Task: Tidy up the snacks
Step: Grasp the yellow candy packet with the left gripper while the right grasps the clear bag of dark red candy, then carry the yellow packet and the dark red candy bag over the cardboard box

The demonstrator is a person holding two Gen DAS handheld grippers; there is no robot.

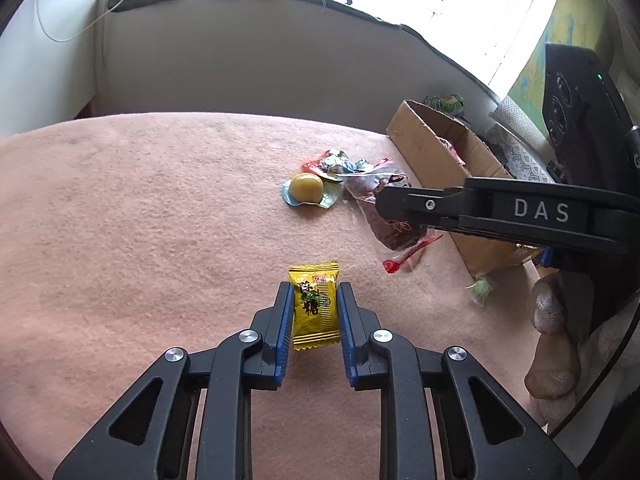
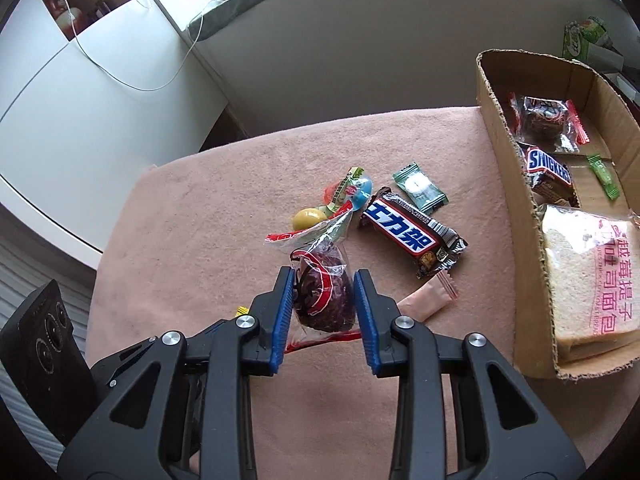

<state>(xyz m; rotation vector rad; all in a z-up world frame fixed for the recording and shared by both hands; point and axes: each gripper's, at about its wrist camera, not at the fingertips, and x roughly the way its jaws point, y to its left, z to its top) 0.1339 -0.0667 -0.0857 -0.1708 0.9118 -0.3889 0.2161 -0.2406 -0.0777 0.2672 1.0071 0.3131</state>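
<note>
Your left gripper (image 1: 313,308) is clamped on a yellow candy (image 1: 315,306): a small glossy pillow pack with crimped, saw-toothed ends, dark and green print and a red mark on its face. It stands on end between the blue pads, above the pink cloth (image 1: 140,220).

Your right gripper (image 2: 323,304) is closed on a cake (image 2: 325,300), a dark purple-brown lump in a clear crinkled wrapper with red stripes. The wrapper's loose end fans up toward 12 o'clock.

From the right wrist, a brown Snickers bar (image 2: 412,236) with a blue-and-white logo lies on the cloth at 1 o'clock of the cake. A green-edged clear candy (image 2: 420,188) sits just beyond it. A yellow ball (image 2: 308,218) lies at 11 o'clock beside bright wrappers, and a pink sachet (image 2: 426,300) is at 3 o'clock.

The cardboard box (image 2: 504,184) stands at the cloth's right edge. It holds a second cake, a small Snickers, a green candy and wrapped bread (image 2: 588,280).
</note>
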